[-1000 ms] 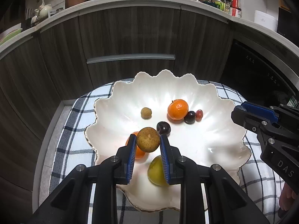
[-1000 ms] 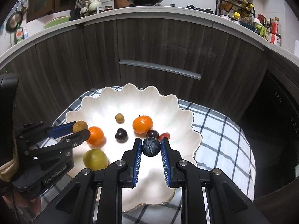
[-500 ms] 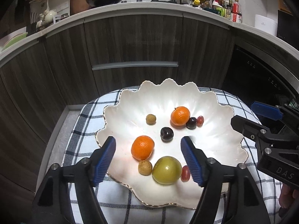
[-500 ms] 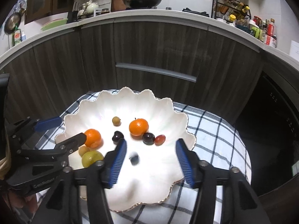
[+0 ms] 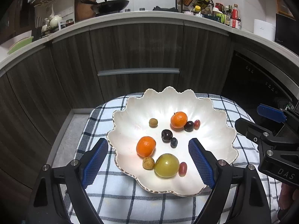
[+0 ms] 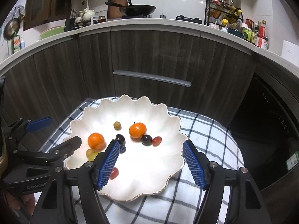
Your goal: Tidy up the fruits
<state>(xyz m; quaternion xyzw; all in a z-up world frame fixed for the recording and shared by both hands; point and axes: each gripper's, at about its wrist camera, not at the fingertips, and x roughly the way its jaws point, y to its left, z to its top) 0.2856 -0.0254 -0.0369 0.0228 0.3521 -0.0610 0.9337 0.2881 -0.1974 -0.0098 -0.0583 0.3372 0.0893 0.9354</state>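
Note:
A white scalloped dish (image 5: 214, 128) (image 6: 164, 115) sits on a checked cloth and holds several fruits: two oranges (image 5: 146, 146) (image 5: 178, 119), a green fruit (image 5: 166, 165), a brown longan (image 5: 148, 163), dark plums (image 5: 166, 135), a small dark blue fruit (image 5: 173, 142) (image 6: 122, 148) and red grapes (image 5: 182, 169). My left gripper (image 5: 148, 165) is open and empty above the dish's near edge. My right gripper (image 6: 151, 160) is open and empty over the dish's near side.
The checked cloth (image 5: 115, 190) covers a small table. Dark wooden cabinets (image 5: 138, 52) with a drawer handle stand behind. A counter above carries a wok (image 5: 110, 4) and bottles. A dark oven front (image 6: 261, 130) is at the right.
Both grippers opened and drew back. The brown longan dropped from the left one beside the green fruit; the dark blue fruit dropped from the right one and rolled next to a plum.

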